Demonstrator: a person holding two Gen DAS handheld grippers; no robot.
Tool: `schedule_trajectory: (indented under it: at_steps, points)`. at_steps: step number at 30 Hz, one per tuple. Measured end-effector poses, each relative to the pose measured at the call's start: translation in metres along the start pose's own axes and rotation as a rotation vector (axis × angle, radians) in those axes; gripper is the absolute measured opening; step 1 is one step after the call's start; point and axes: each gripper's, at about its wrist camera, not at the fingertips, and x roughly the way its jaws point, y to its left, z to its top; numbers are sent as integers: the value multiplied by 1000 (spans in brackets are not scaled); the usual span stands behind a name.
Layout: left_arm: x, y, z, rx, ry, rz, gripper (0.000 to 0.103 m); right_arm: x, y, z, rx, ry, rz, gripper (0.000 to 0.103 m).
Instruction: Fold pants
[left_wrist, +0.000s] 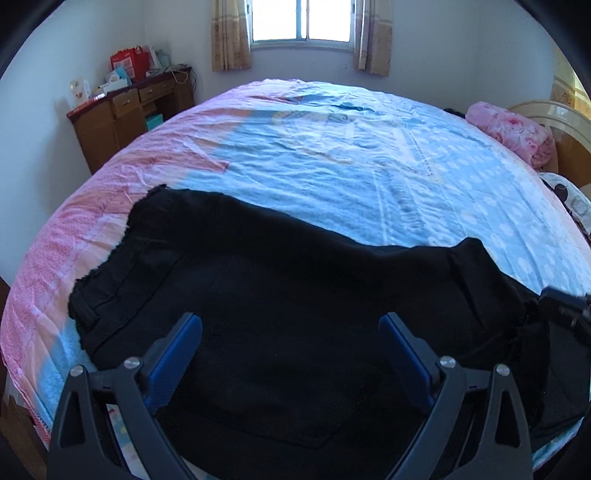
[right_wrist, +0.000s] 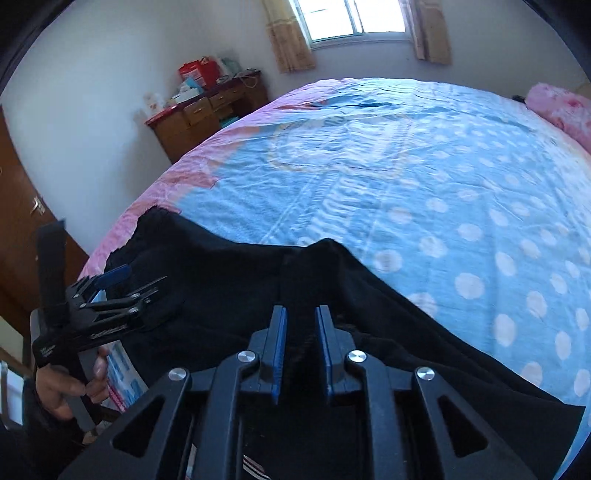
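Pants (left_wrist: 280, 314) lie spread along the lower half of the frame on the bed (left_wrist: 332, 155), black on a blue dotted sheet. Left tool (left_wrist: 290, 330) hovers wide open over the middle of them, gripping nothing. Right tool (right_wrist: 301, 317) is pinched nearly closed on a ridge of the fabric at lower centre. Risk as I see it: one-sided pull drags the whole garment sideways and bunches it, since the left end is free, and a thin pinch could slip out mid-lift
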Motion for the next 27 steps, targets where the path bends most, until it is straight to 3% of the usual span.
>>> schedule_trajectory:
  at_steps: [3,7,9,12,18,23,27]
  points:
    - [1,4,2,-6,-4,-1,99,13,12,-8,-63,38,-46,17]
    - [2,2,1,6,-11,-35,99,12,-3,-26,-74,78,-138,17]
    - [10,-6,3,45,-8,9,99,5,-19,-39,-48,113,-172,17]
    - [26,-11,9,53,0,43,99,-12,-38,-49,32,109,-138,17]
    - [37,-32,14,104,16,93,99,-34,-49,-40,112,-3,-56,18]
    - [25,-49,1,114,36,16,99,-29,-63,-24,196,2,43,18]
    - [0,-71,-6,120,31,-143,99,-27,-61,-10,204,18,91,18]
